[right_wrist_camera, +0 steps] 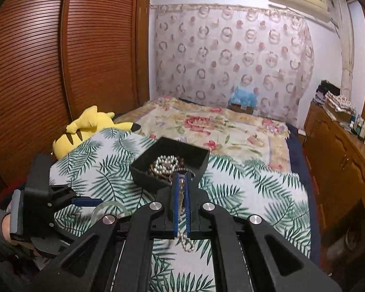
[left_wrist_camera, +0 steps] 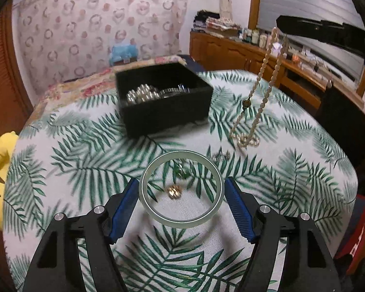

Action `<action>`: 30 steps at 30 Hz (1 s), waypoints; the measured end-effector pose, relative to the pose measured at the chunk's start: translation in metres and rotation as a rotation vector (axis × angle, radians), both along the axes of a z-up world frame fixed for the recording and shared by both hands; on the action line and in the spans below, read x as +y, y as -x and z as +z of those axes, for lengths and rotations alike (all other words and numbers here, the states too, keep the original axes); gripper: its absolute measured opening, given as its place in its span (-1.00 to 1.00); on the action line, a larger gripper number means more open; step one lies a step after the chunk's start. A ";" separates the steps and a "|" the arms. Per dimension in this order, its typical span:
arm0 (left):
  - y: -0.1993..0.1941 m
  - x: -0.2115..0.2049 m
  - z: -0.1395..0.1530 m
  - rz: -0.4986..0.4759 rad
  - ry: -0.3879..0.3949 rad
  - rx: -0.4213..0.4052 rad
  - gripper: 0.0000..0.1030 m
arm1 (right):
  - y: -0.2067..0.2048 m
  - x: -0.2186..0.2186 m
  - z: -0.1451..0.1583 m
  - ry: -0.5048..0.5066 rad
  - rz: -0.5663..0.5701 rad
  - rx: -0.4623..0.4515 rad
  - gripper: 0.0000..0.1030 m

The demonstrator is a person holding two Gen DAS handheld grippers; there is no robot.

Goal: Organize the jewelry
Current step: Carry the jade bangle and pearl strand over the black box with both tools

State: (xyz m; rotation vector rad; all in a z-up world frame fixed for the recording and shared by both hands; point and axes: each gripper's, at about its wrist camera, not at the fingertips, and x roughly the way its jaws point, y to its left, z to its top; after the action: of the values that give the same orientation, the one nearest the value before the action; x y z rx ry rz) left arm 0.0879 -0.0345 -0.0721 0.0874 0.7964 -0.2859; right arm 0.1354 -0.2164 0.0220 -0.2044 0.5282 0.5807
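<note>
My left gripper [left_wrist_camera: 181,189] is shut on a pale green bangle [left_wrist_camera: 182,155] and holds it above the palm-leaf cloth. My right gripper [right_wrist_camera: 181,182] is shut on a pearl necklace [right_wrist_camera: 181,194], which hangs from it in the left wrist view [left_wrist_camera: 262,102] with its lower end coiled on the cloth. A black box [left_wrist_camera: 168,119] behind the bangle holds pearl beads [left_wrist_camera: 141,93] and silver rings; it also shows in the right wrist view [right_wrist_camera: 146,172]. A gold ring [left_wrist_camera: 174,191], a green piece [left_wrist_camera: 182,172] and a silver piece [left_wrist_camera: 221,156] lie on the cloth.
The palm-leaf cloth [left_wrist_camera: 85,158] covers a table by a floral bed [right_wrist_camera: 206,126]. A yellow plush [right_wrist_camera: 90,126] lies at the left edge. A wooden dresser [right_wrist_camera: 340,150] with bottles stands right, a slatted wardrobe [right_wrist_camera: 48,73] left.
</note>
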 end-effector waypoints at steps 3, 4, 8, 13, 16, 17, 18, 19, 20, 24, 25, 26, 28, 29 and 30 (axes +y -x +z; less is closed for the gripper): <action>0.000 0.005 0.013 0.008 0.009 -0.026 0.34 | -0.001 0.002 0.013 0.002 0.005 -0.023 -0.90; -0.001 0.007 0.017 0.011 0.010 -0.033 0.34 | -0.001 0.003 0.016 0.002 0.006 -0.028 -0.90; -0.002 0.014 0.027 0.023 0.013 -0.057 0.34 | -0.003 0.006 0.031 0.000 0.005 -0.052 -0.90; -0.006 0.022 0.040 0.041 0.011 -0.086 0.34 | -0.007 0.008 0.051 -0.007 0.004 -0.082 -0.90; -0.008 0.025 0.048 0.046 0.010 -0.103 0.34 | -0.015 0.012 0.063 -0.015 0.002 -0.091 -0.90; -0.009 0.026 0.051 0.049 0.009 -0.109 0.34 | -0.017 0.013 0.065 -0.017 0.002 -0.092 -0.90; -0.010 0.026 0.053 0.051 0.009 -0.113 0.34 | -0.021 0.014 0.069 -0.019 0.000 -0.095 -0.90; -0.012 0.027 0.055 0.053 0.008 -0.118 0.34 | -0.024 0.015 0.072 -0.021 -0.001 -0.097 -0.90; -0.013 0.027 0.057 0.054 0.006 -0.120 0.34 | -0.026 0.015 0.074 -0.024 -0.002 -0.099 -0.90; -0.017 0.028 0.064 0.060 -0.001 -0.137 0.34 | -0.041 0.017 0.086 -0.064 -0.003 -0.090 -0.90; -0.017 0.028 0.066 0.060 -0.002 -0.141 0.34 | -0.043 0.017 0.088 -0.068 -0.006 -0.091 -0.90; -0.018 0.028 0.068 0.062 -0.002 -0.144 0.34 | -0.046 0.018 0.090 -0.072 -0.008 -0.093 -0.90; -0.020 0.029 0.070 0.064 -0.003 -0.147 0.34 | -0.050 0.020 0.092 -0.079 -0.009 -0.092 -0.90; -0.021 0.030 0.071 0.064 -0.004 -0.147 0.34 | -0.052 0.022 0.093 -0.080 -0.008 -0.091 -0.90; -0.021 0.030 0.071 0.064 -0.006 -0.147 0.34 | -0.055 0.024 0.094 -0.078 -0.009 -0.092 -0.90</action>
State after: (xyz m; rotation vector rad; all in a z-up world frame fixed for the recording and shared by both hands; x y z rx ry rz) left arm 0.1092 -0.0045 -0.0007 0.0873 0.6526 -0.2137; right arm 0.1906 -0.1923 0.1158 -0.1543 0.4165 0.5790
